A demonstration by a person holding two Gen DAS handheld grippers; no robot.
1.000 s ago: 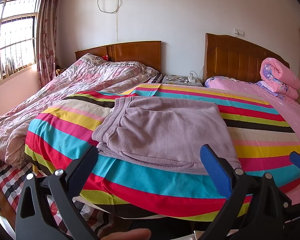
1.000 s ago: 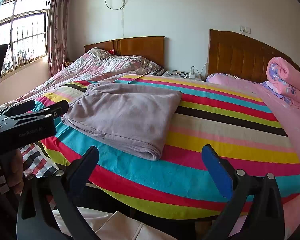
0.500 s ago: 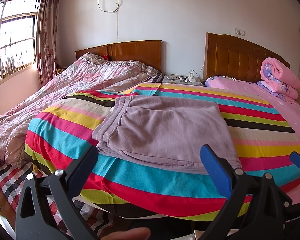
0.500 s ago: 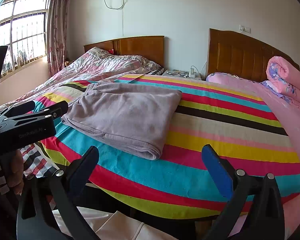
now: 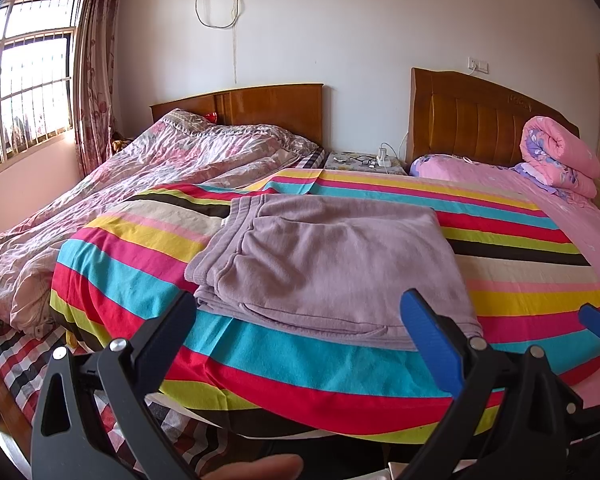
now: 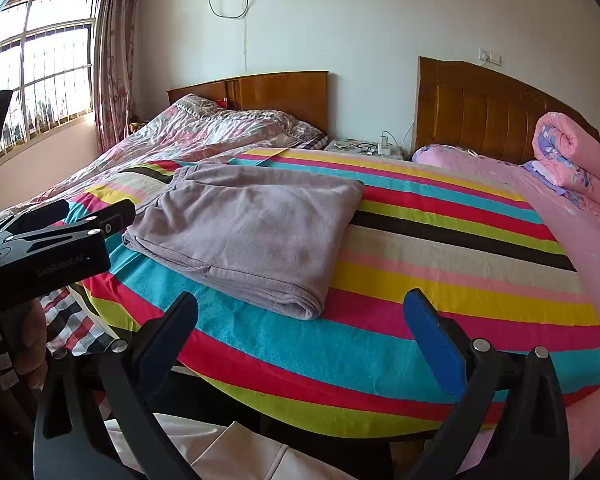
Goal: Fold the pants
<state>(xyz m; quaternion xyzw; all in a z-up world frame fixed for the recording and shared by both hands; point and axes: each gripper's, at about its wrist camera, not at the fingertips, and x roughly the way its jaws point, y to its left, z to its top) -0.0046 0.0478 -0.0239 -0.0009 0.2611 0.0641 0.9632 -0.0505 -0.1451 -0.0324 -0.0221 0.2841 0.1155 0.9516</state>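
Pants (image 5: pixel 332 268) look folded already on the bed (image 5: pixel 340 364); both grippers (image 5: pixel 300 328) (image 6: pixel 300 328) are held back, jaws wide, empty. Maybe a final smoothing's needed.

Left gripper (image 6: pixel 100 216): body cut off by the right view's left edge. Right gripper (image 5: pixel 598 322): only a blue fingertip shows at the left view's right edge. Nightstand (image 5: pixel 364 160) items: too small to identify. Pants' (image 5: pixel 332 268) inner layers: hidden.
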